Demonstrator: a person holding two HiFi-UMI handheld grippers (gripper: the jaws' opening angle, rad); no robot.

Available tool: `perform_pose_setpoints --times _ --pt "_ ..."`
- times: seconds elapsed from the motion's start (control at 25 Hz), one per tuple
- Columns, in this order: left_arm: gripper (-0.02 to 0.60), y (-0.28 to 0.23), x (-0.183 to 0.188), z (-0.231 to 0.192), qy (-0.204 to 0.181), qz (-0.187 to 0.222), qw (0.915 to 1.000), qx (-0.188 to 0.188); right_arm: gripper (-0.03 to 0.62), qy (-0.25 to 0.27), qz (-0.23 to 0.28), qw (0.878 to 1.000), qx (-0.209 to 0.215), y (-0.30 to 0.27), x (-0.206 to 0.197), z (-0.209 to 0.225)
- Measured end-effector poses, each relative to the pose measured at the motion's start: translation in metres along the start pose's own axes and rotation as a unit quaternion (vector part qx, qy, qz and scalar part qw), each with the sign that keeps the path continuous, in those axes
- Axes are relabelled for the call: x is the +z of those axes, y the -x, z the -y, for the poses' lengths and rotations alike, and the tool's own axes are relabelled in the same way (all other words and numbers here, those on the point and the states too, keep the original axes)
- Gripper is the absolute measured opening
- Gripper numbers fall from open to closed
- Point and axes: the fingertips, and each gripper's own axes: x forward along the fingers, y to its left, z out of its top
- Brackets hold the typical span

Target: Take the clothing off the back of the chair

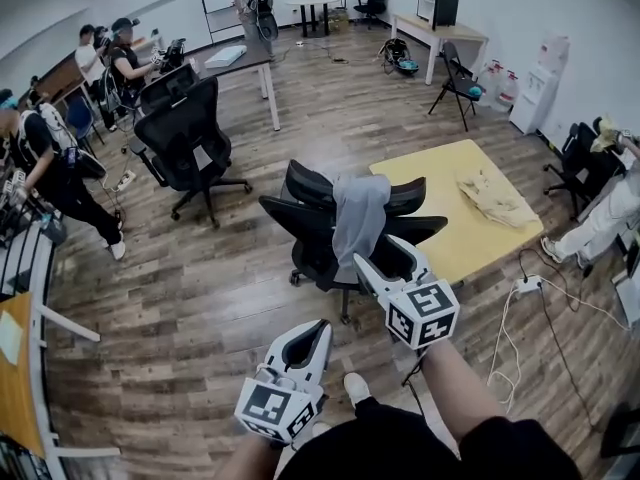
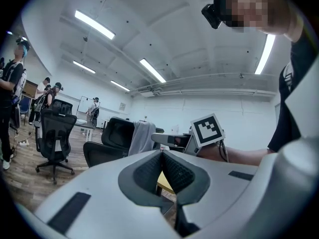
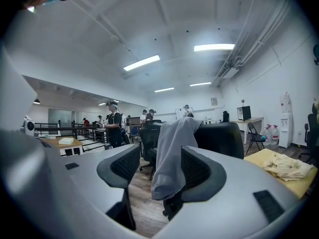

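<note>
Jaws apart, right gripper (image 3: 160, 151); limp grey clothing (image 3: 172, 153) seemingly untouched.

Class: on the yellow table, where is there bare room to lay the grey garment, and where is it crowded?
Bare: the near half of the yellow table, between the chair bearing the grey garment and the crumpled beige cloth, down to the corner by the power strip. Crowded: the far right part, under that cloth.

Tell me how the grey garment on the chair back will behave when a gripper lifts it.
Probably floppy: the grey garment hangs in soft folds over the chair back. Likely light, since the cloth looks thin.
</note>
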Motion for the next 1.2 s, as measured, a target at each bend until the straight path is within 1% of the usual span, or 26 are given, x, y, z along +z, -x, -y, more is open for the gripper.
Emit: perform_pose_setpoints --times 0.28,0.44,0.6,0.72,0.88,1.04,1.2 --pt "0.018 -0.019 0.006 -0.015 0.004 -0.001 0.9999 0.014 0.319 0.008 -0.012 1.000 -0.021 -0.031 0.000 0.022" --pt "0.018 -0.030 0.008 -0.027 0.007 -0.002 0.9998 0.019 0.322 0.020 -0.018 0.999 -0.030 -0.050 -0.001 0.030" --pt "0.018 -0.039 0.011 -0.036 0.006 -0.002 0.9998 0.019 0.320 0.044 -0.025 0.998 -0.038 -0.064 -0.001 0.034" --pt "0.018 -0.044 0.015 -0.041 0.005 -0.001 0.9998 0.018 0.302 0.063 -0.032 0.996 -0.052 -0.072 -0.001 0.038" --pt "0.018 -0.046 0.014 -0.048 0.008 -0.003 0.9998 0.020 0.212 0.064 -0.040 0.995 -0.058 -0.077 -0.004 0.042" --pt "0.018 -0.044 0.014 -0.054 0.010 -0.005 0.9997 0.021 0.176 0.062 -0.039 0.995 -0.068 -0.078 -0.004 0.045" --pt "0.018 -0.040 0.013 -0.053 0.009 -0.007 0.9998 0.017 0.156 0.064 -0.040 0.994 -0.077 -0.074 -0.006 0.045"
